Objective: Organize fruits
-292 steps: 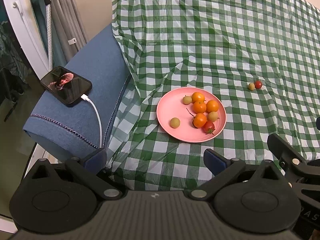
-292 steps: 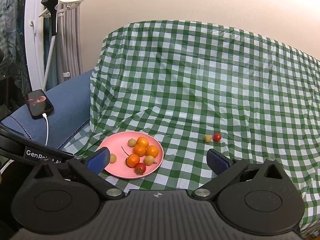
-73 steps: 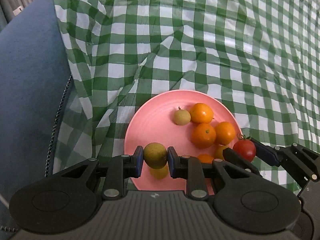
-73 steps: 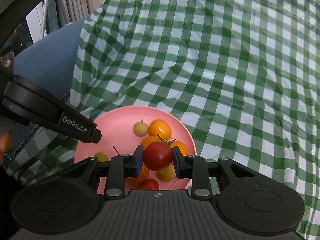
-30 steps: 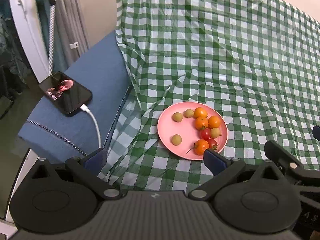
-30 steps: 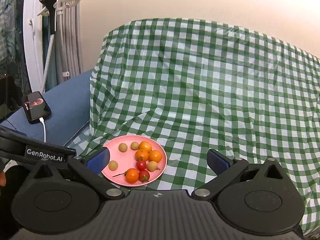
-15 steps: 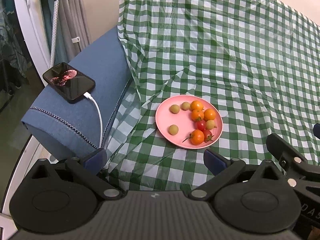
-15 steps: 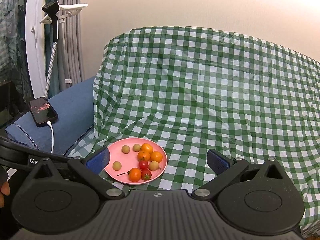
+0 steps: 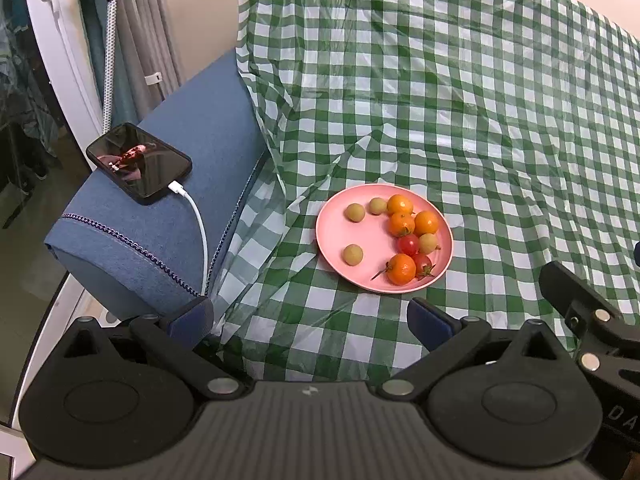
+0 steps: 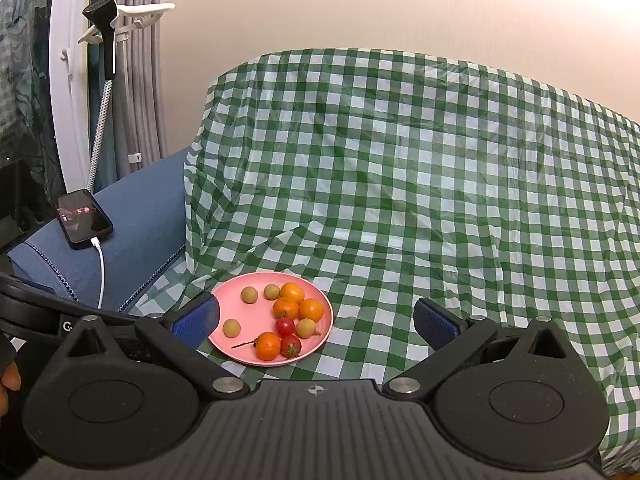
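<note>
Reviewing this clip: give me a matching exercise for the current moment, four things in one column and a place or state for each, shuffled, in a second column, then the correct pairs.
Things:
1. phone
2. pink plate
3. left claw
4. stemmed orange fruit

Places or states:
A. open, holding nothing
B. on the checked cloth, holding all the fruit
C. on the blue armrest, cable plugged in
D. at the plate's near edge, beside a red tomato

Pairs: 1-C, 2-B, 3-A, 4-D
</note>
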